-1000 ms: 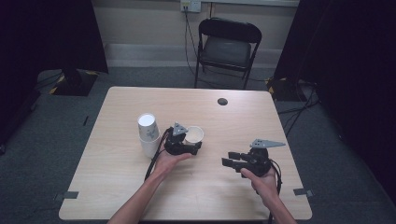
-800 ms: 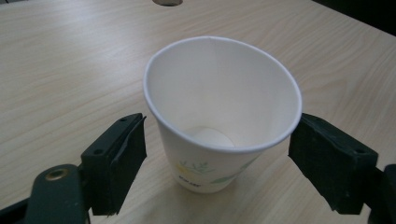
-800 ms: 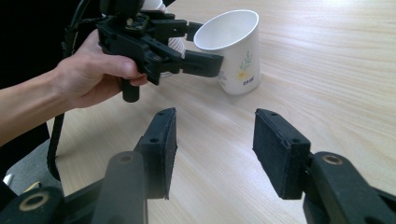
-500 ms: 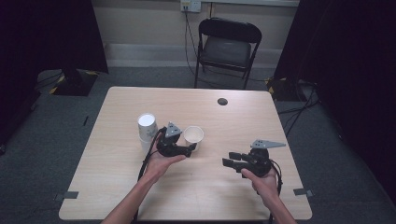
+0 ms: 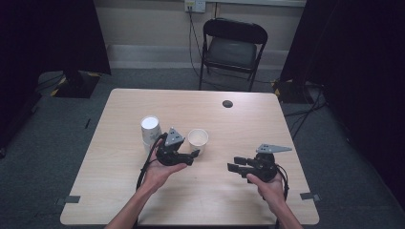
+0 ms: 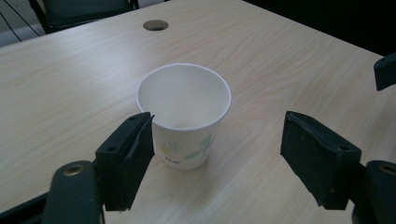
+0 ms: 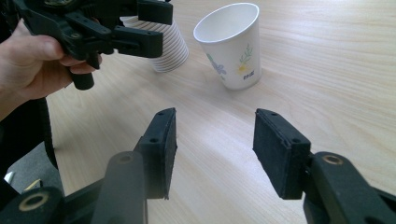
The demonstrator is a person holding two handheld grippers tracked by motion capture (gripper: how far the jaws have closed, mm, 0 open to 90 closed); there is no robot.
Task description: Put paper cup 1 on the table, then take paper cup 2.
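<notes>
Left gripper [image 5: 190, 156] backed off the paper cup [image 5: 197, 139] since a second ago, jaws now spread wide, gripping nothing. Cup left upright on the table [image 5: 239, 119], just past the jaws, beside the upside-down cup stack [image 5: 150, 130]. Right gripper [image 5: 235, 163] unmoved, half open, empty.

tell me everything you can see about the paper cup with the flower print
The paper cup is white, tapered, with a rolled rim and a small yellow and green flower print on its side. It stands upright and open-mouthed on the wooden table, and looks empty. The left gripper is open, its jaws on either side of the cup; the near jaw is close to its wall, though I cannot tell whether it touches. A stack of ribbed cups stands apart from it.
</notes>
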